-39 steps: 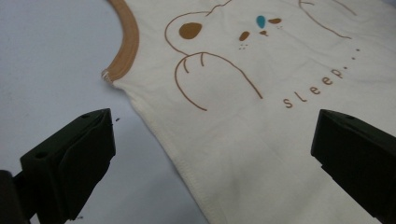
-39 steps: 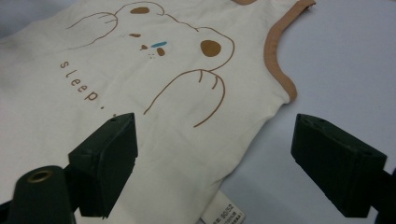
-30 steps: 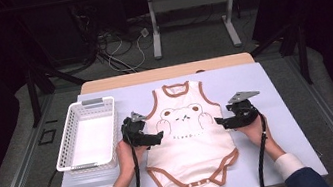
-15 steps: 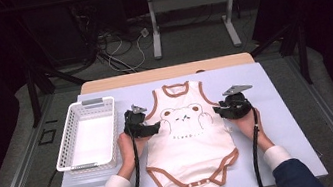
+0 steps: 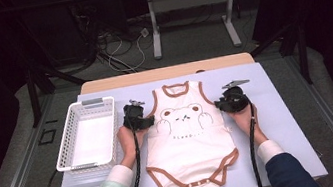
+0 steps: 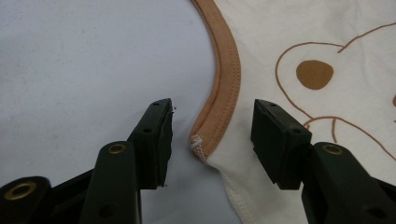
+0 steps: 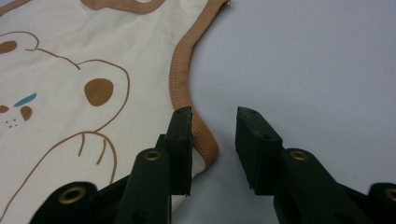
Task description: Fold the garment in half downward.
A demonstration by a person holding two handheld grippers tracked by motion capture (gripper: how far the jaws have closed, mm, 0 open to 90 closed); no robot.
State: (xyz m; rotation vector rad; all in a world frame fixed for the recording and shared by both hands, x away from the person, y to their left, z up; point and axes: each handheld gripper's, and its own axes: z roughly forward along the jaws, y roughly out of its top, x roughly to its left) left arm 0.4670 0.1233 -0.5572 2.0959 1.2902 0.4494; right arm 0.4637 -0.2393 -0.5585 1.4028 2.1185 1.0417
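Note:
A cream baby bodysuit (image 5: 189, 135) with brown trim and a bear print lies flat on the pale blue table (image 5: 286, 125). My left gripper (image 5: 147, 121) rests at its left armhole. In the left gripper view the brown armhole trim (image 6: 224, 84) and side seam corner lie between the jaws of this gripper (image 6: 212, 107), with a gap on both sides. My right gripper (image 5: 220, 107) sits at the right armhole. Its jaws (image 7: 215, 112) straddle the brown trim (image 7: 180, 70) without pinching it. Both grippers' jaws have just been closing around the garment's edge.
A white slatted basket (image 5: 64, 165) stands on the table left of my left hand. A wooden table edge (image 5: 166, 72) runs behind the blue surface. Cables and table legs lie on the dark floor beyond.
Both hands have moved away from the person along the bodysuit's sides, up to the armholes. Both pairs of jaws stand narrower than before.

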